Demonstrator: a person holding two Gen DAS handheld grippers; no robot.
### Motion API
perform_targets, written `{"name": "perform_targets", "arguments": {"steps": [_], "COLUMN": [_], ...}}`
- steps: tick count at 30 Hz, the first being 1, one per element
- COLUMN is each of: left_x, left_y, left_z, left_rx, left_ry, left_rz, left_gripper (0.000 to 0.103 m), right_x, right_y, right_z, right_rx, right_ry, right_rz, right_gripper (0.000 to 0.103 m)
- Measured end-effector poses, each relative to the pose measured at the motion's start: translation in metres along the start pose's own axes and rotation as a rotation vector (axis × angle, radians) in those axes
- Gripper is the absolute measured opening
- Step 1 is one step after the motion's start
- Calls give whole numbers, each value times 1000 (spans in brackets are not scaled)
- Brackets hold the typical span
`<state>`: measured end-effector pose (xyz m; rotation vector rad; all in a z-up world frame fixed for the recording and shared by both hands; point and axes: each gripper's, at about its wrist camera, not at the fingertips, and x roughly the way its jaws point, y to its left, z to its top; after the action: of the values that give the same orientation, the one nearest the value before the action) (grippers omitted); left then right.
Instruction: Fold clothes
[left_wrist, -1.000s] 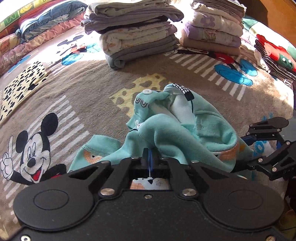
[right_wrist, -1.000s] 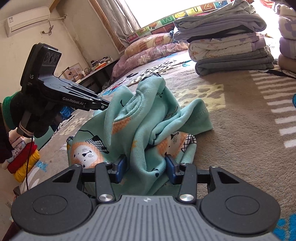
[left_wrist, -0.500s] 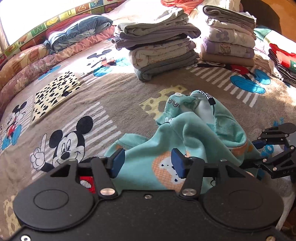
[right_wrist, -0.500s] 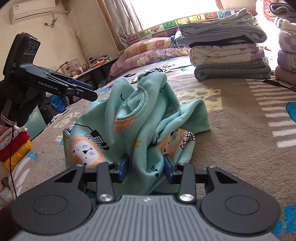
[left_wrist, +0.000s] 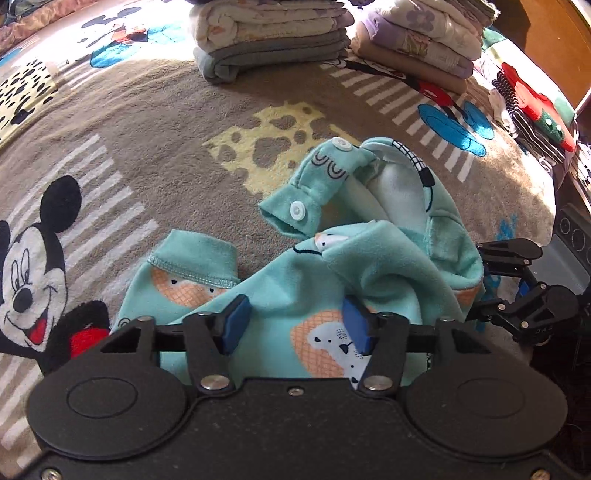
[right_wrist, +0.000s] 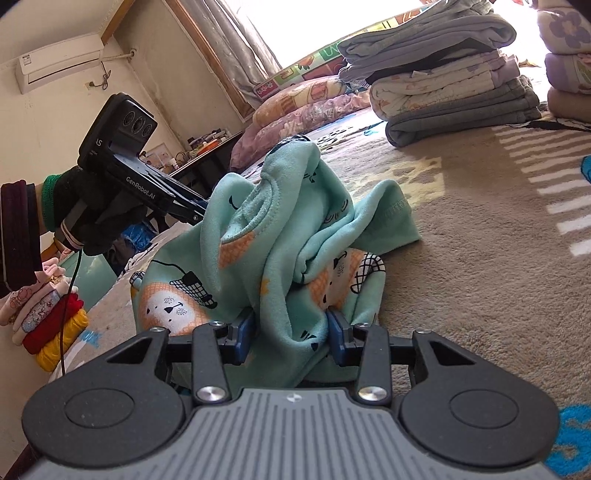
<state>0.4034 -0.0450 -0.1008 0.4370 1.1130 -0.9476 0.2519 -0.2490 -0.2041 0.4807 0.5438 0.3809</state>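
A teal baby garment (left_wrist: 369, 266) with bear prints and white snaps lies crumpled in a heap on the cartoon blanket (left_wrist: 155, 122). My left gripper (left_wrist: 295, 326) is open, its blue pads hovering just over the near edge of the cloth with nothing pinched. In the right wrist view the garment (right_wrist: 295, 221) rises in a peak, and my right gripper (right_wrist: 291, 338) pinches a thick bunch of its lower edge between both pads. The right gripper (left_wrist: 480, 282) shows at the heap's right side. The left gripper (right_wrist: 192, 212), held by a gloved hand (right_wrist: 92, 221), reaches the heap from the left.
Two stacks of folded clothes (left_wrist: 273, 37) (left_wrist: 424, 44) stand at the far side of the bed. More clothes (left_wrist: 532, 107) lie at the right edge. A small folded pile (right_wrist: 48, 325) sits beside the bed, and pillows (right_wrist: 303, 107) line the window side.
My left gripper let go of the garment, opened, drew back, then came in low over the cloth's near edge. My right gripper's pads closed in slightly on the bunch.
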Motion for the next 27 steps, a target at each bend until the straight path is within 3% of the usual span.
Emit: {"name": "perform_targets", "arguments": {"steps": [1, 8, 11, 15, 16, 17, 19, 22, 25, 27], "left_x": [-3, -29, -40, -46, -50, -54, -60, -53, -38, -28], "left_y": [-6, -48, -69, -87, -89, -90, -92, -95, -88, -83], "left_z": [-2, -33, -54, -74, -77, -78, -77, -62, -47, -43], "left_rx": [44, 182, 188, 106, 77, 45, 18, -5, -65, -101], "left_ry": [-9, -61, -85, -162, -196, -224, -289, -306, -296, -293], "left_rz": [17, 121, 129, 185, 183, 171, 160, 198, 198, 210], "left_gripper": [0, 0, 0, 0, 10, 30, 61, 61, 59, 39], "right_x": [0, -1, -3, -8, -13, -18, -24, -29, -9, 3], "right_y": [-1, 3, 12, 41, 45, 48, 56, 63, 58, 53], "right_z": [0, 0, -1, -2, -1, 0, 8, 25, 46, 55], "right_rx": [4, -10, -61, -190, -196, -204, -247, -273, -268, -254], "right_ry": [-1, -14, -29, -55, -73, -92, -124, -163, -80, -34], "right_rz": [3, -7, -37, -138, -160, -184, -196, -186, -171, -147], "right_gripper": [40, 40, 40, 41, 41, 42, 42, 43, 45, 45]}}
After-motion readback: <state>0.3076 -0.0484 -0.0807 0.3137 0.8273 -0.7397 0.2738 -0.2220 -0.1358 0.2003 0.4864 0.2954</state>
